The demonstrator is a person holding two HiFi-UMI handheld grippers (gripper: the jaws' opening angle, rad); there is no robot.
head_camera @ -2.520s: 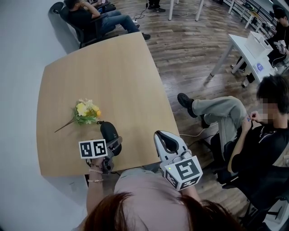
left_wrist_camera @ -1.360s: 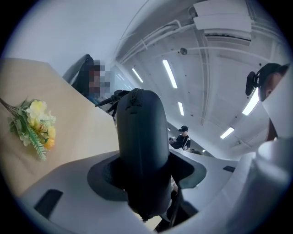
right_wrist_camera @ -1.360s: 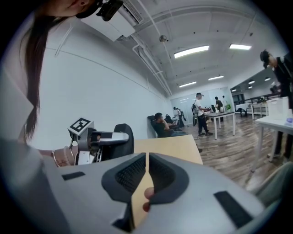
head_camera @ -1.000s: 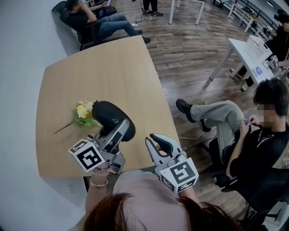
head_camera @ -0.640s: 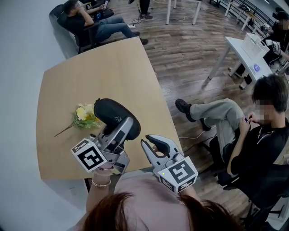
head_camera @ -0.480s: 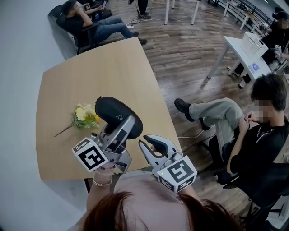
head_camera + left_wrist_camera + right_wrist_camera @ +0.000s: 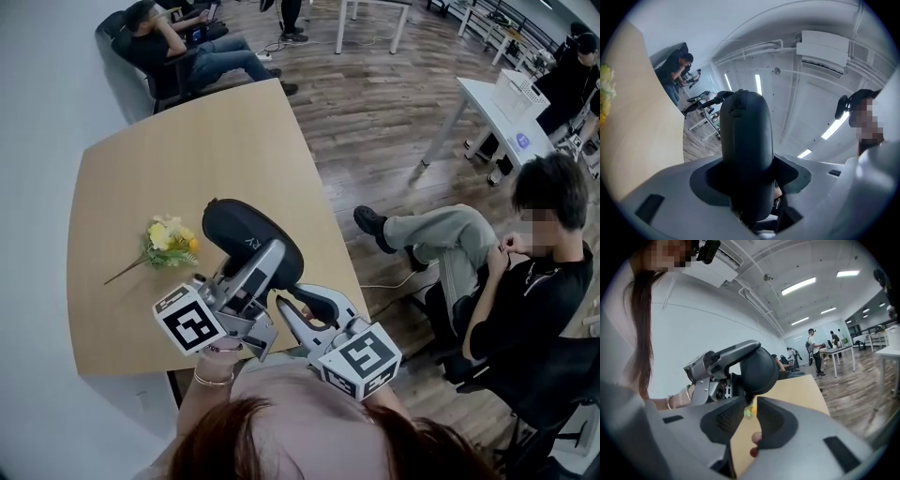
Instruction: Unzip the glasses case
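While my left gripper (image 7: 265, 265) is clamping the glasses case (image 7: 246, 236) by its near end, I am holding it up off the table (image 7: 141, 178) with its far end pointing away from me. The jaws are pressing on the two broad sides of the case, kept wide apart by its thickness.

My right gripper (image 7: 295, 302) is hovering just beside the near end of the case, on its right. Its jaws are standing apart with nothing between them. Through the gap I am seeing only bare table and a bit of the flowers (image 7: 167, 239). As far as I can tell, it is not touching the case yet.

Looking along my left jaws, I am seeing the zipper (image 7: 739, 101) running over the rounded edge of the case, and its teeth are looking closed along the whole stretch in view. I am not making out the pull tab in any view.

I am therefore judging the task as barely begun. Picking up and steadying the case are done. Finding the pull, pinching it with the right jaws and drawing it round the case are all left.

Farther off, the flowers are lying on the table to the left of the raised case, and beyond the table people (image 7: 497, 272) are sitting around the room.
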